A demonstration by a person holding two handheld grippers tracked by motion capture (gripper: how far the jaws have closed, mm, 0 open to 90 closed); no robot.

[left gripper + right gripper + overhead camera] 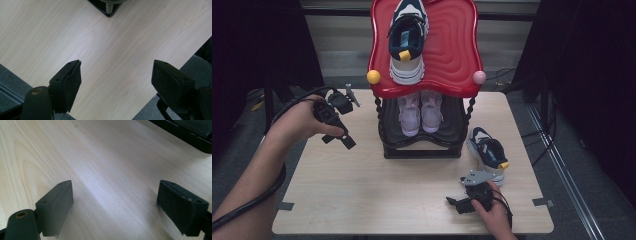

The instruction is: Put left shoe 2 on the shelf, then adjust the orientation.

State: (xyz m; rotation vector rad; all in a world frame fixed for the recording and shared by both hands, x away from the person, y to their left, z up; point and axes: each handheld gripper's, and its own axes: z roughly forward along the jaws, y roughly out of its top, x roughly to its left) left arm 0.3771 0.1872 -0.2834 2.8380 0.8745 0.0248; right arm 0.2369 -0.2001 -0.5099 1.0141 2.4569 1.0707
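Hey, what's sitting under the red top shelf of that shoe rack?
Under the red top shelf, a pair of pale pink sneakers sits on the black lower shelf, heels toward the camera. Their toes and the back of that shelf are hidden by the red top.

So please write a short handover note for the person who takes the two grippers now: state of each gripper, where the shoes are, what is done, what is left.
Left gripper: open, holds nothing, above the light wooden table left of the rack.
Right gripper: open, holds nothing, low at the near right edge.
Navy-and-white sneaker with yellow tab: on the red wavy top shelf.
Pair of pink shoes: on the black lower shelf.
Second navy-and-white sneaker: on the table right of the rack, beside the right gripper.
Done: three shoes shelved. Left, probably: put the second sneaker beside its partner.
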